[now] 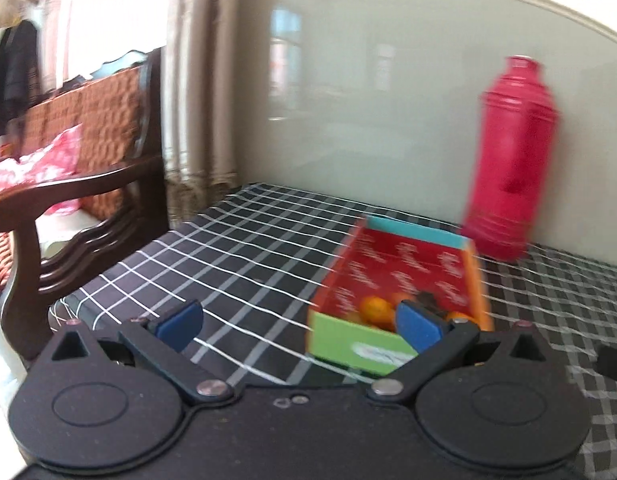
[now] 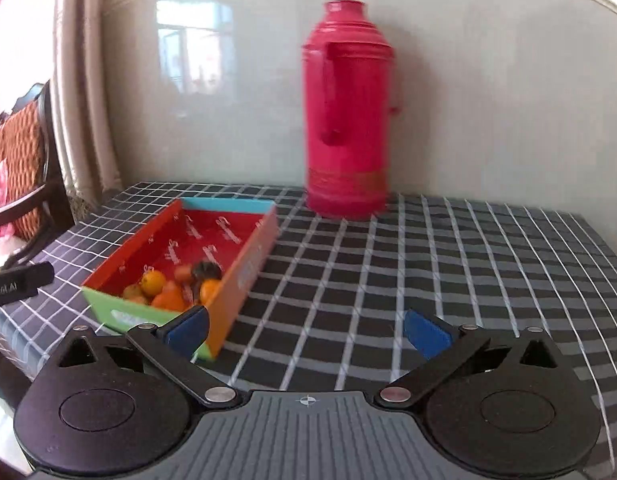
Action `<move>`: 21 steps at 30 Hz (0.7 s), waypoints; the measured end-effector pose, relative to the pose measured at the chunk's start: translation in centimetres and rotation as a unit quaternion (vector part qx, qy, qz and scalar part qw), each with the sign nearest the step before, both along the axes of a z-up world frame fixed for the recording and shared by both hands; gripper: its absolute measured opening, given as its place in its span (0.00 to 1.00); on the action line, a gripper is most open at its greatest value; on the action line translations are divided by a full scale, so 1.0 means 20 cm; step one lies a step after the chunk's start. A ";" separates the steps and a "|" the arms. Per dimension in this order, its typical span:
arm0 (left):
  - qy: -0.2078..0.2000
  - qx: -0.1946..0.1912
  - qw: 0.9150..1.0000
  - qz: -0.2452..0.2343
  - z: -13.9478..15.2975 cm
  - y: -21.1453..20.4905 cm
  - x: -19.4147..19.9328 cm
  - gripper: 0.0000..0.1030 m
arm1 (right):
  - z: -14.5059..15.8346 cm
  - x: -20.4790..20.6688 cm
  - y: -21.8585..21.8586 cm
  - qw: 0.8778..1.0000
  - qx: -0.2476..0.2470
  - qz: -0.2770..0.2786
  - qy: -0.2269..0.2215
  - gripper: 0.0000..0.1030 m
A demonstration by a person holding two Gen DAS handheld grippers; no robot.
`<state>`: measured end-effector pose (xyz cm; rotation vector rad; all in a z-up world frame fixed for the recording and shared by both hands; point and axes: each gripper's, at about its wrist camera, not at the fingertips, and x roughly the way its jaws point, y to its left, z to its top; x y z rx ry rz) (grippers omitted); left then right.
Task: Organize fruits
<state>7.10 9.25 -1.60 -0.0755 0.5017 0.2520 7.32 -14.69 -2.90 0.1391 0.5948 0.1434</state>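
Both sets of fingers spread wide, nothing between them. Left gripper [image 1: 298,326] sits low centre in its view; right gripper [image 2: 306,330] likewise. Fruits [image 2: 174,288] lie heaped at the near end of the cardboard box [image 2: 244,276], centre-left of the right view, on the checked tabletop [image 2: 428,264].

Risks, as I judge them: my right gripper's left finger [image 2: 186,330] overlaps the box's near corner, so a careless swing could shove it. The red flask [image 2: 346,112] stands upright just behind; a knock could topple it.
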 end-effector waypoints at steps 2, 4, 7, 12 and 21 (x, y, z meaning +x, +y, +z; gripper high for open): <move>-0.003 0.004 1.000 -0.021 0.05 -0.06 -0.11 0.94 | 0.04 -0.11 -0.05 0.999 0.031 -0.015 0.007 1.00; -0.006 0.016 0.999 -0.028 0.10 -0.12 -0.23 0.94 | 0.08 -0.21 -0.08 0.998 0.050 -0.027 0.012 1.00; -0.008 0.027 0.999 -0.034 0.14 -0.16 -0.36 0.94 | 0.12 -0.33 -0.07 0.998 0.050 -0.040 0.008 1.00; -0.003 0.020 0.999 -0.041 0.17 -0.17 -0.43 0.94 | 0.15 -0.42 -0.04 0.999 0.031 -0.042 -0.001 1.00; 0.001 0.020 0.999 -0.044 0.16 -0.18 -0.42 0.94 | 0.14 -0.40 -0.04 0.999 0.032 -0.044 -0.004 1.00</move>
